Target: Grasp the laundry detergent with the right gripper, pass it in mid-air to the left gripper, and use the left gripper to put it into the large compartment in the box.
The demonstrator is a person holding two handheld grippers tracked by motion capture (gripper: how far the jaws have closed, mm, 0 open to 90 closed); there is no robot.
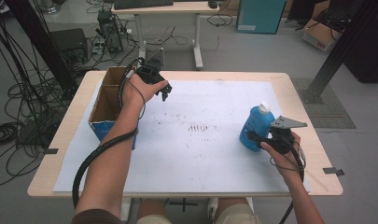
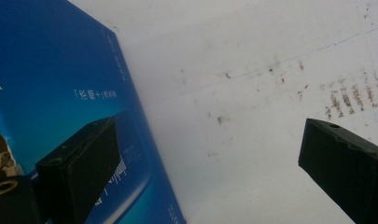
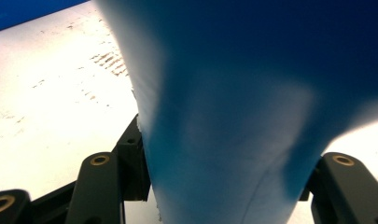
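Observation:
A blue plastic bottle (image 1: 255, 126) with a white cap stands on the white sheet at the right. My right gripper (image 1: 257, 140) is shut on its lower body. In the right gripper view the blue bottle (image 3: 242, 116) sits squeezed between the two black jaws. My left gripper (image 1: 164, 91) hovers open over the sheet just right of an open cardboard box (image 1: 108, 100) with blue sides. In the left gripper view the jaws stand wide apart with nothing between them, and the box's blue wall (image 2: 60, 93) is at the left.
The white sheet (image 1: 200, 140) covers most of the wooden table (image 1: 56, 140) and carries dark smudges at its middle. Beyond the table's far edge stand a desk (image 1: 168, 9), cables and a black frame post (image 1: 336, 51).

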